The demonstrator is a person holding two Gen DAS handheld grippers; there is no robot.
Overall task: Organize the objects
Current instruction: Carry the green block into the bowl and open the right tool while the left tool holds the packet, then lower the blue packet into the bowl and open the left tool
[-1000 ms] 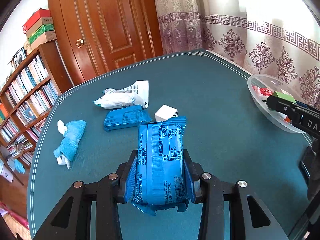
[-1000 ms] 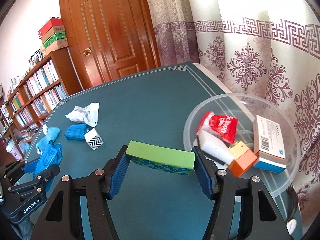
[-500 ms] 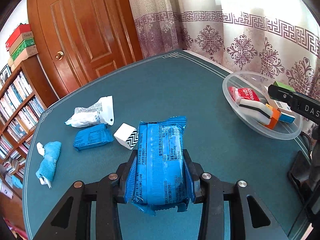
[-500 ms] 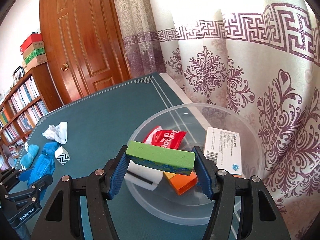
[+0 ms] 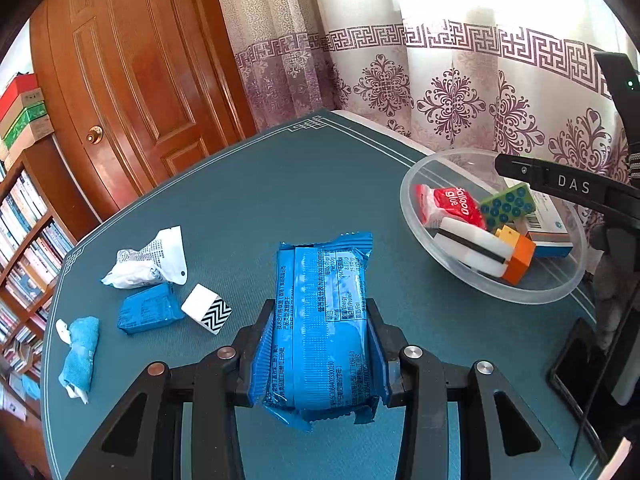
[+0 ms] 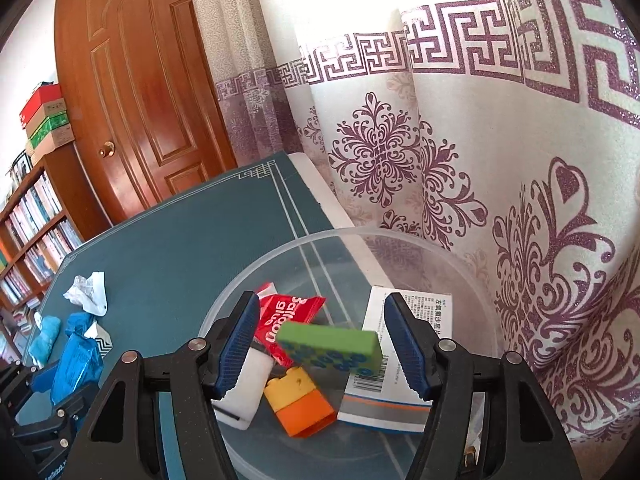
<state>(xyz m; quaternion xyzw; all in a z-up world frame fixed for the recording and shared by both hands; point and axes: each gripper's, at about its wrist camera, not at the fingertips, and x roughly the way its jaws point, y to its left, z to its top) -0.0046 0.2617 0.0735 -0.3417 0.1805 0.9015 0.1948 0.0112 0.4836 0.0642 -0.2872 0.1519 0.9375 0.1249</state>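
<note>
Covering the desk is a teal mat with a pale line border, and nearest the left wrist camera the left gripper has its jaws pinching a blue snack packet by its long sides. Past it to the left lie a zigzag-patterned white cube, a small blue packet touching the cube, a rolled blue cloth near the desk's left edge, and a crumpled white wrapper just beyond the small packet. A broad stretch of bare mat runs from the held packet to the far corner.

On the right, close to the desk's edge, stands a clear plastic bowl — the right gripper hangs over it with jaws opening, and a green block sits between them, touching neither pad, blurred, above the bowl's contents. Inside are a red balloon-glue pack, a white eraser-like block, an orange-and-yellow block and a white medicine box.

Beyond the desk hangs a patterned curtain; a wooden door and a bookshelf stand further left.
</note>
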